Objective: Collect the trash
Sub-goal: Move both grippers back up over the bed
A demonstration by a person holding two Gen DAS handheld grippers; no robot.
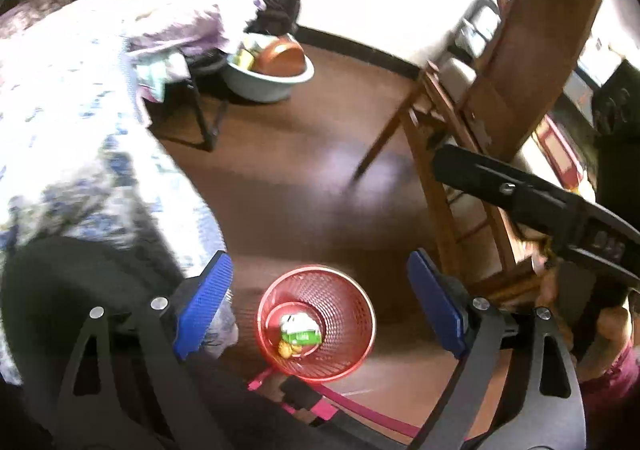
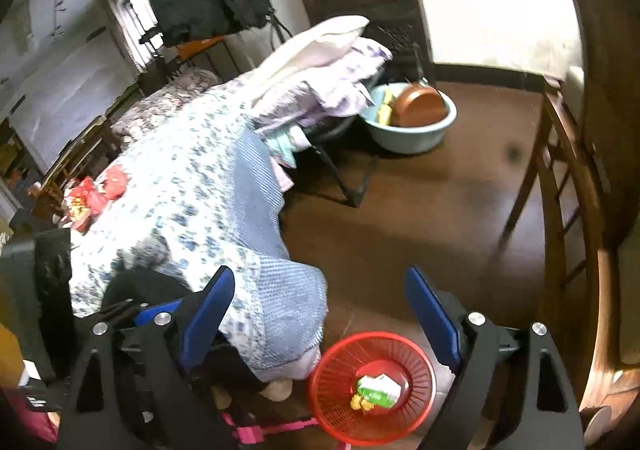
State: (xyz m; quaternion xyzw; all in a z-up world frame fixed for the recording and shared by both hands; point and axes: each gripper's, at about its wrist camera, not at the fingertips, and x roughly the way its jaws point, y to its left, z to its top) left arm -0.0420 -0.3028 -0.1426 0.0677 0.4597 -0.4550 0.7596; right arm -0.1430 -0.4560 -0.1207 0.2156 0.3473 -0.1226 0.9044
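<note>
bottom centre of the left wrist view, red mesh basket stands on the brown floor, w/ a green-and-white carton and a small yellow scrap lying inside. left gripper is spread wide, blue pads either side of the basket but above it, nothing between them. right gripper also wide open & empty; in its view the basket sits lower centre-right w/ the same carton in it. floral blanket fills the left of that frame, red packets on it at far left. light blue basin w/ a brown bowl sits upper centre, wooden chair at right edge. pink strap runs under the basket, bottom of the left view.
</note>
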